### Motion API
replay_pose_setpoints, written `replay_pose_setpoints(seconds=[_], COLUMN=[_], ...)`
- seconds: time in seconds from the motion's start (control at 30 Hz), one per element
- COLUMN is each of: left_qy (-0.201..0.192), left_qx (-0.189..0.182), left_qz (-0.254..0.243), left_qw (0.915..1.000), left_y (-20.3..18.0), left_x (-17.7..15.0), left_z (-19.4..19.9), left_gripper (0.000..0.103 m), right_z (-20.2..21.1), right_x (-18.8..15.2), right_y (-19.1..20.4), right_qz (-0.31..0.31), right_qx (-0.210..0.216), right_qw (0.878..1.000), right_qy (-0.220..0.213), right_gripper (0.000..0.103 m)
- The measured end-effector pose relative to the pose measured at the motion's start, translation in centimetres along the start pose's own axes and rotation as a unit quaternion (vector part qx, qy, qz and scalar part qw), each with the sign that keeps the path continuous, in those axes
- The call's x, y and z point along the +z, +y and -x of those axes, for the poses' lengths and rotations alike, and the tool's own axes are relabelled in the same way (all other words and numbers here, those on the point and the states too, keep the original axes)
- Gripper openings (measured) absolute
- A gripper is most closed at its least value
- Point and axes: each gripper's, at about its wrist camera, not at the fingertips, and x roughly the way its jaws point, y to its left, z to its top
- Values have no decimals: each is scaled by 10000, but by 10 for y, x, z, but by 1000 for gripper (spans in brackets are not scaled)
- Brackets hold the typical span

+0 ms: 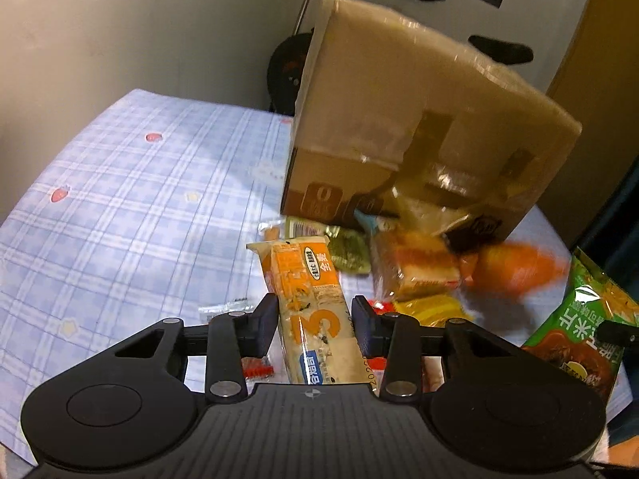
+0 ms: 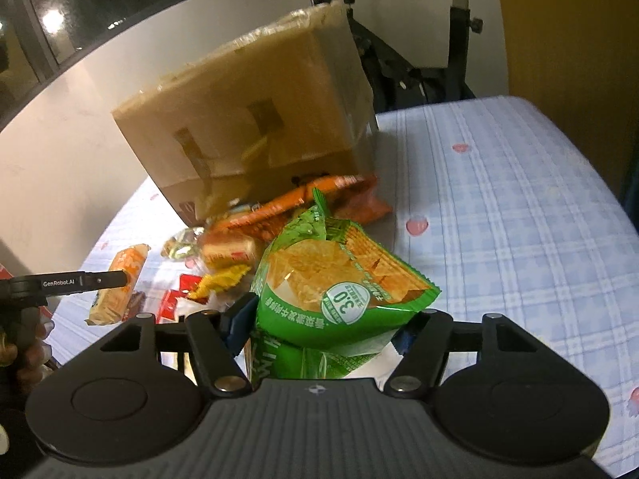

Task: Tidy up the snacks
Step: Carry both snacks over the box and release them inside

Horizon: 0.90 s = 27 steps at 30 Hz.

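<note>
Two hand-held tongs work over a table under a blue checked cloth [image 1: 120, 207]. Between the left gripper's [image 1: 315, 319] pads, closed against its sides, lies a long orange-and-cream cracker packet [image 1: 311, 311]. The right gripper [image 2: 323, 319] pinches a puffy green crisp bag [image 2: 335, 279]. Ahead of both tongs stands a tilted, tape-wrapped brown cardboard box [image 1: 419, 131], with a heap of small snack packets [image 1: 415, 267] at its foot, some blurred.
</note>
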Motion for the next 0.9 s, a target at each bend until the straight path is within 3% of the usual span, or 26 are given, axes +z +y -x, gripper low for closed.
replay_pose_setpoints(seconds=[0.23,0.47,0.9], left_qy=[-303,-738,-1784], left_qx=[-156,-271,-415], left_qz=[-25,-257,-720], left_qw=[9994,9966,9804], left_y=[-9,-22,-54], left_x=[11,32,117], left_z=[22,43,83], left_gripper=[42,42,42], right_z=[20,44,66], right_x=[14,47,139], right_y=[4,14,50], right_qz=[73,207,834], right_qx=[59,257,612], right_qw=[9996,9951,9687], right_qy=[-275,-930,-2256], right_gripper=[68,68,68])
